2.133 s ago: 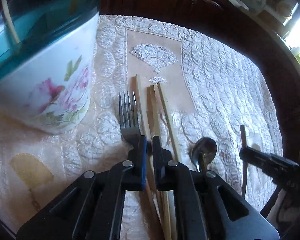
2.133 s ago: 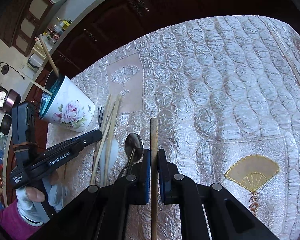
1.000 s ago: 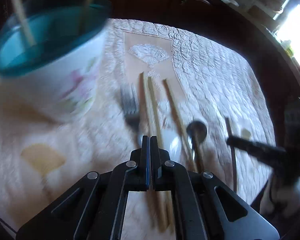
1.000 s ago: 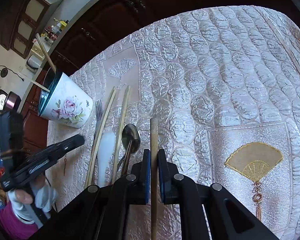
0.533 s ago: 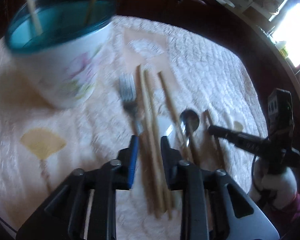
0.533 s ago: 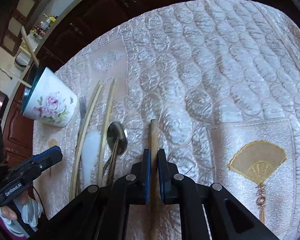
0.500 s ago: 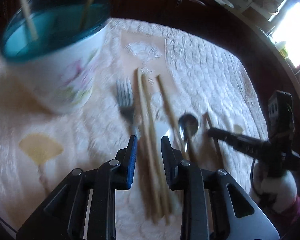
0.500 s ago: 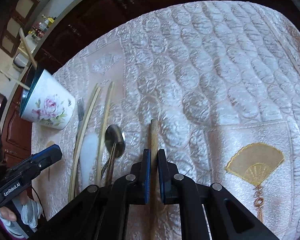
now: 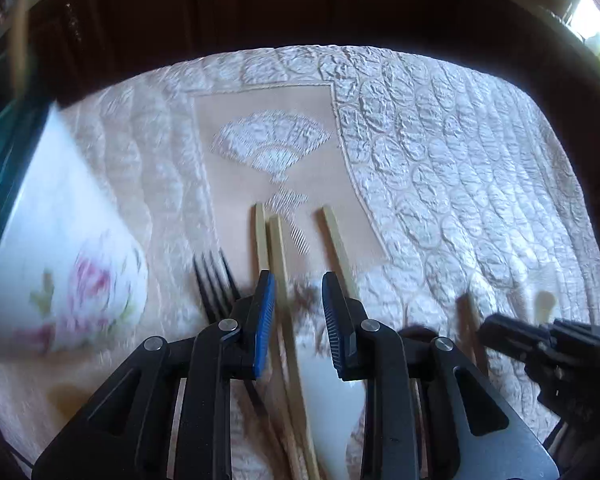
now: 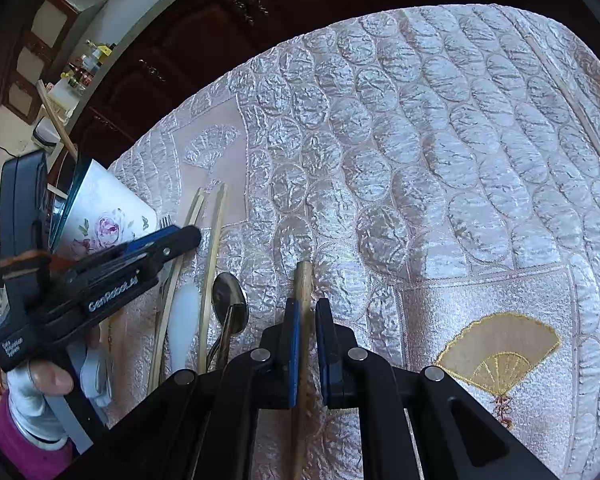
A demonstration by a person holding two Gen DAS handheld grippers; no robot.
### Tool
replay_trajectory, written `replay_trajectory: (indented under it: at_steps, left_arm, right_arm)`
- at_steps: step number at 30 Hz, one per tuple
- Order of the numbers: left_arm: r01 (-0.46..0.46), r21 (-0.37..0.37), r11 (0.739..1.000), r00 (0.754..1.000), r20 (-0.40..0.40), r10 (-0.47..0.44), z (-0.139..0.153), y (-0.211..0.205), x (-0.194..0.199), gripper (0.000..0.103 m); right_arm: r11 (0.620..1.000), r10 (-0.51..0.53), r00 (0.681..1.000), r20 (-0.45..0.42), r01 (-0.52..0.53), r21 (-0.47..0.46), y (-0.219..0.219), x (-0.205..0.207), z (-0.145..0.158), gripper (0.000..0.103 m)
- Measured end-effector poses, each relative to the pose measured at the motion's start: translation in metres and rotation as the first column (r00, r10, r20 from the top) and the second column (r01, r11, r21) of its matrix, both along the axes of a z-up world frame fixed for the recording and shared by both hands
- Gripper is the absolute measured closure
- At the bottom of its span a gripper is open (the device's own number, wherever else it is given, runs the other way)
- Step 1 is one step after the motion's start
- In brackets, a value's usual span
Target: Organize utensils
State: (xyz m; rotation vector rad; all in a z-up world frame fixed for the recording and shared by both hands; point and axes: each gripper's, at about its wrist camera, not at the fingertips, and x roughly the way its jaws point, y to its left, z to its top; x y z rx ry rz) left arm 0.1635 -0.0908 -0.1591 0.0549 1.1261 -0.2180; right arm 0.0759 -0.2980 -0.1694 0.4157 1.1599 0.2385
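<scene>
A table with a shiny, bumpy cream cloth (image 10: 400, 128) fills both views, and dark wood cupboards stand behind it. Gold and white fan shapes are sewn into the cloth.

The things to tidy lie in a row on the cloth near the flowered cup (image 9: 56, 248). The cup has a blue-green inside and sits at the left end of the row.

The left gripper (image 9: 298, 312) hangs over the row. Its jaws have just been opening and now stand a little apart. One chopstick (image 9: 279, 256) runs between them, but the pads do not press on it. The right gripper (image 10: 305, 344) is closed on a wooden stick (image 10: 303, 280), which pokes out past its tips.

What could go wrong? Two chopsticks lie side by side and touching, and a third (image 9: 336, 240) lies just to the right. If the left jaws close here, they might grab two at once, or push one away. The fork (image 9: 212, 284) is just beside the left jaw, so it could get bumped too. The cloth is bumpy and looks slippery, so a thin stick might roll. The two grippers are near each other, and they could knock together.

Now the count. There are three chopsticks on the cloth. There is one fork, one metal spoon (image 10: 229, 300) and one white spoon (image 10: 184, 320). There is one stick in the right gripper. Two more sticks (image 10: 56, 120) stand in the one cup.
</scene>
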Motion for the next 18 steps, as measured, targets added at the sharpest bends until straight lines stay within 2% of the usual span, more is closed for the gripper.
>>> replay_trajectory:
  at_steps: [3,6,9,13,14,15,16,18]
  left_arm:
    - [0.004,0.014,1.0,1.0,-0.016,-0.004,-0.002,-0.007,0.012,0.08]
    - [-0.016,0.018,1.0,0.998,-0.067,0.017,-0.011,-0.014,0.027,0.08]
    - [-0.038,-0.007,0.999,0.998,-0.055,0.038,-0.008,-0.008,0.025,0.08]
    - [-0.003,-0.001,1.0,0.998,-0.067,0.003,-0.011,-0.007,0.021,0.08]
    - [0.001,-0.009,1.0,0.998,-0.065,-0.001,-0.011,-0.007,0.021,0.082]
    - [0.004,-0.031,0.999,0.997,-0.071,-0.006,-0.012,-0.005,0.02,0.093]
    - [0.007,-0.073,0.997,0.996,-0.089,-0.014,-0.012,-0.003,0.02,0.099]
    - [0.013,-0.137,0.991,0.994,-0.104,-0.027,-0.013,0.0,0.016,0.099]
  right_arm:
    - [1.0,0.013,1.0,-0.001,-0.013,0.0,-0.003,0.001,-0.003,0.096]
    - [1.0,0.028,1.0,0.001,-0.028,-0.012,0.004,0.007,-0.003,0.096]
    - [0.998,0.049,0.999,0.0,-0.049,-0.037,0.011,0.012,-0.004,0.096]
    - [0.997,0.062,0.998,0.005,-0.062,-0.035,0.017,0.018,-0.009,0.096]
    - [0.997,0.071,0.997,0.015,-0.071,-0.037,0.02,0.019,-0.01,0.096]
    - [0.997,0.076,0.997,0.026,-0.075,-0.031,0.02,0.021,-0.011,0.096]
    - [0.997,0.072,0.997,0.031,-0.072,-0.022,0.021,0.02,-0.011,0.096]
    - [0.997,0.078,0.996,0.042,-0.077,-0.026,0.022,0.017,-0.009,0.096]
